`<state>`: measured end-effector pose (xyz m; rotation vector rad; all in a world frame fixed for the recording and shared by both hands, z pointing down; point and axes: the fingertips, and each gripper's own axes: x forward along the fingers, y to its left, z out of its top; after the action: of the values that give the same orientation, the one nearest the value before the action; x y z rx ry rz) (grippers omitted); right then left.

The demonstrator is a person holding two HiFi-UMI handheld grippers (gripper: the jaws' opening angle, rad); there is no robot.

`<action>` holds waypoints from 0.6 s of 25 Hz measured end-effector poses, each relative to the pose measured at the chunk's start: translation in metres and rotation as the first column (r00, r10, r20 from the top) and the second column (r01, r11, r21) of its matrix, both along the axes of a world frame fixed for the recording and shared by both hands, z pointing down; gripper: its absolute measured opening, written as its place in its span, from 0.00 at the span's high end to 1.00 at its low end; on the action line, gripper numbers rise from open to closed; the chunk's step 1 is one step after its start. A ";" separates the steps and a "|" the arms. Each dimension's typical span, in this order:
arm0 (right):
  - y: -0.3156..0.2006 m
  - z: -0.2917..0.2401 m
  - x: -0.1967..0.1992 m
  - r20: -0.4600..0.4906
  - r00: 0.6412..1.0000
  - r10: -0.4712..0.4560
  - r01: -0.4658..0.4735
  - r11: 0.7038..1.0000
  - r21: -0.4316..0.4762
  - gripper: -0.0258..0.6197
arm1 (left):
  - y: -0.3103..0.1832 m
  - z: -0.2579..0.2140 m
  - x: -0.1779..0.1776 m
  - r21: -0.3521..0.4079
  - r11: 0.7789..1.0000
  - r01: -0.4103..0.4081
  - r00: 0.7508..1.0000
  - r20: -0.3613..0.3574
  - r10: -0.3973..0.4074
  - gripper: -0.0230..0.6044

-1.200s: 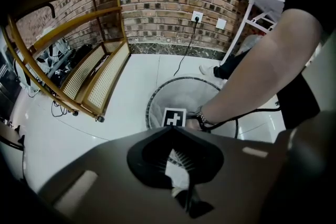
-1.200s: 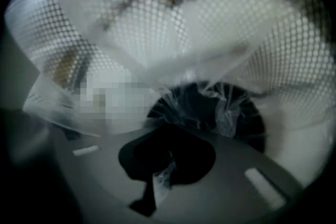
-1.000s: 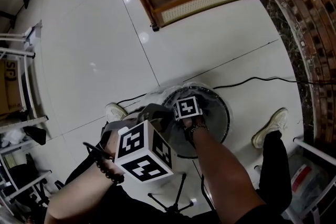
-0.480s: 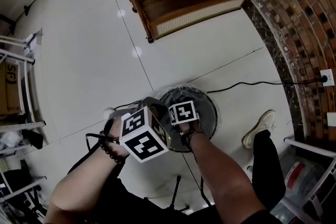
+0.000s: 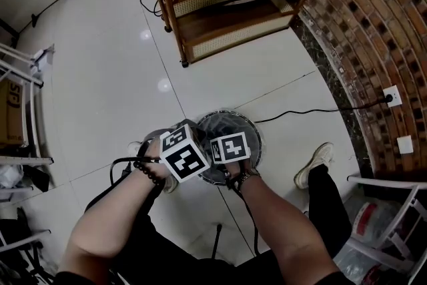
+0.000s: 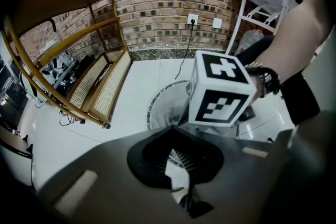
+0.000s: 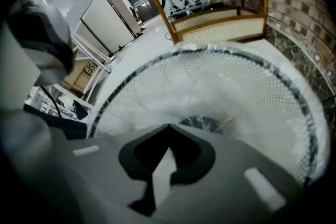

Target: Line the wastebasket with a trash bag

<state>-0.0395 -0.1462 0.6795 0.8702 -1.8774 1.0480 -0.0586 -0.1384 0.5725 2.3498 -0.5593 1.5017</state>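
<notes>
Wastebasket (image 5: 257, 138): round wire-mesh, upright on the white tile floor (image 5: 100, 77), directly below the person, between their feet. One shoe (image 5: 313, 163) is just to its right.

Trash bag (image 7: 205, 86): thin translucent film, already inside the basket. It's crumpled against the mesh wall and reaches the rim at the far side. The basket bottom shows dark through a gap in the film.

Left gripper (image 6: 181, 186): fingers all but closed, only a narrow slit left. A thin white strip of bag film sits in that slit, so it reads as pinching the bag. It sits at the basket's left edge, above the rim.

Right gripper (image 7: 157, 176): same state, fingers nearly together with a white sliver of bag film clamped in the gap. It points down into the basket mouth from the near side.

In the head view the two marker cubes sit side by side, nearly touching, over the near-left part of the rim. The right one (image 6: 220, 89) fills the middle of the left gripper view.

Surroundings: wooden rack (image 5: 227, 10) with cane panels stands beyond the basket, well apart. Brick wall (image 5: 360, 43) is on the right. A black cable (image 5: 300, 112) runs across the floor from the basket area to a wall socket (image 5: 391, 95).
</notes>
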 end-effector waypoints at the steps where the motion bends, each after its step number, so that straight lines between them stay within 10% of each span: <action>1: 0.000 -0.007 0.002 0.002 1.000 0.000 0.000 1.000 0.012 0.96 | 0.000 0.001 0.001 0.003 1.000 0.001 1.000 -0.001 -0.001 0.96; 15: 0.011 -0.096 0.030 0.024 1.000 0.004 -0.009 0.981 0.193 0.96 | 0.013 0.003 0.013 0.073 0.997 0.001 0.999 -0.033 0.002 0.96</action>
<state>-0.0096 -0.1351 0.5830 0.9783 -2.0218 0.8932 -0.0454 -0.1252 0.5752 2.4247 -0.6155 1.4638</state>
